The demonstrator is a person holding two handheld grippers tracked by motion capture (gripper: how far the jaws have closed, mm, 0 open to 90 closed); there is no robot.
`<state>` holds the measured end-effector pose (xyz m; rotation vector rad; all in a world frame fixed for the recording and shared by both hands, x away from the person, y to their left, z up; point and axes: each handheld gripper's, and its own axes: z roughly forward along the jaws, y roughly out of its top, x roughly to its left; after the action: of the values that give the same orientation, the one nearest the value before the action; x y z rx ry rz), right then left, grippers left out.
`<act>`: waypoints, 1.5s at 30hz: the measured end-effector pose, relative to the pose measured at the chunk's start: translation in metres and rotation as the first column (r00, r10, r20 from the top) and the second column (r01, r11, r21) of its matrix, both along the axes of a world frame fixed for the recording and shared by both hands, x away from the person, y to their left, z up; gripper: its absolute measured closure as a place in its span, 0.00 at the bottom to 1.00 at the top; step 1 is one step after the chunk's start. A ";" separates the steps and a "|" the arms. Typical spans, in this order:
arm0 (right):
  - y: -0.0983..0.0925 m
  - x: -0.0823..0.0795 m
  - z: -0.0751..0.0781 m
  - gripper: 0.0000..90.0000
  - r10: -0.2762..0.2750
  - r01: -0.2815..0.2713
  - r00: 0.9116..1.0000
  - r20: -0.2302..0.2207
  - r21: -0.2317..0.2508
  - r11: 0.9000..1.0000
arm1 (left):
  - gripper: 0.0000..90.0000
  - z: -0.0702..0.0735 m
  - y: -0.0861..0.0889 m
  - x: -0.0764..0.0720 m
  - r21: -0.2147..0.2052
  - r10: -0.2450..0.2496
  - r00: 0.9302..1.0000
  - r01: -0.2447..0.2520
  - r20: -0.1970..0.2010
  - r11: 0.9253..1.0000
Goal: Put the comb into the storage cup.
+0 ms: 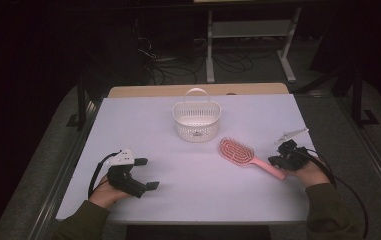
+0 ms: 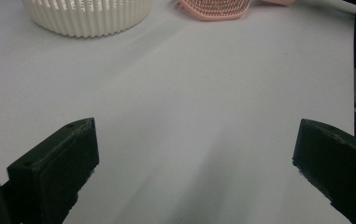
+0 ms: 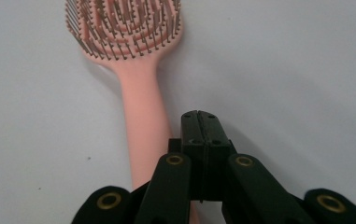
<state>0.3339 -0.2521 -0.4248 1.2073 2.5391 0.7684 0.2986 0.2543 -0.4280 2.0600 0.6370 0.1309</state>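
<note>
While my right claw (image 3: pixel 200 122) hangs over the lower end of the pink hairbrush (image 3: pixel 133 70), its jaws are pressed flat together with nothing between them — the handle runs just beside and beneath them, the bristled head lying ahead of the tips. My left claw (image 1: pixel 145 173) rests on the white table (image 1: pixel 143 115) with jaws spread wide and empty; the white basket (image 1: pixel 197 121) sits well ahead of it, the hairbrush further off to its right.
</note>
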 end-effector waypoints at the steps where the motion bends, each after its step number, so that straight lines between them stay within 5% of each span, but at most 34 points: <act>1: 0.001 -0.001 0.000 0.99 0.000 0.000 1.000 -0.001 -0.001 1.000 | 0.00 0.000 0.000 0.000 0.000 0.001 1.000 -0.001 0.000 1.000; 16: 0.010 -0.014 0.000 0.97 0.025 -0.025 1.000 -0.003 0.029 0.999 | 0.00 0.000 0.000 -0.001 0.002 -0.006 1.000 0.006 0.002 1.000; 22: 0.014 -0.023 0.014 0.70 0.016 -0.026 0.998 0.062 0.163 0.986 | 0.00 0.000 0.000 -0.001 0.004 -0.007 1.000 0.007 0.001 1.000; 26: 0.021 -0.033 0.015 0.54 0.021 -0.041 0.996 0.081 0.249 0.968 | 0.00 0.000 0.000 -0.001 0.006 -0.008 1.000 0.008 0.000 1.000; 36: 0.046 -0.048 0.004 0.17 0.055 -0.091 0.989 0.137 0.275 0.957 | 0.00 0.001 0.001 -0.001 0.005 -0.008 1.000 0.008 0.001 1.000; 42: 0.054 -0.051 0.002 0.00 0.064 -0.108 0.986 0.156 0.294 0.950 | 0.00 0.001 0.001 -0.002 0.004 -0.011 1.000 0.011 0.002 1.000; 45: 0.058 -0.052 0.000 0.00 0.079 -0.118 0.986 0.146 0.282 0.952 | 0.00 0.001 0.001 -0.002 0.004 -0.015 1.000 0.015 -0.001 1.000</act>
<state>0.2823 -0.1936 -0.4251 1.0713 2.4531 1.2379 0.2967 0.2549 -0.4273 2.0683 0.6217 0.1225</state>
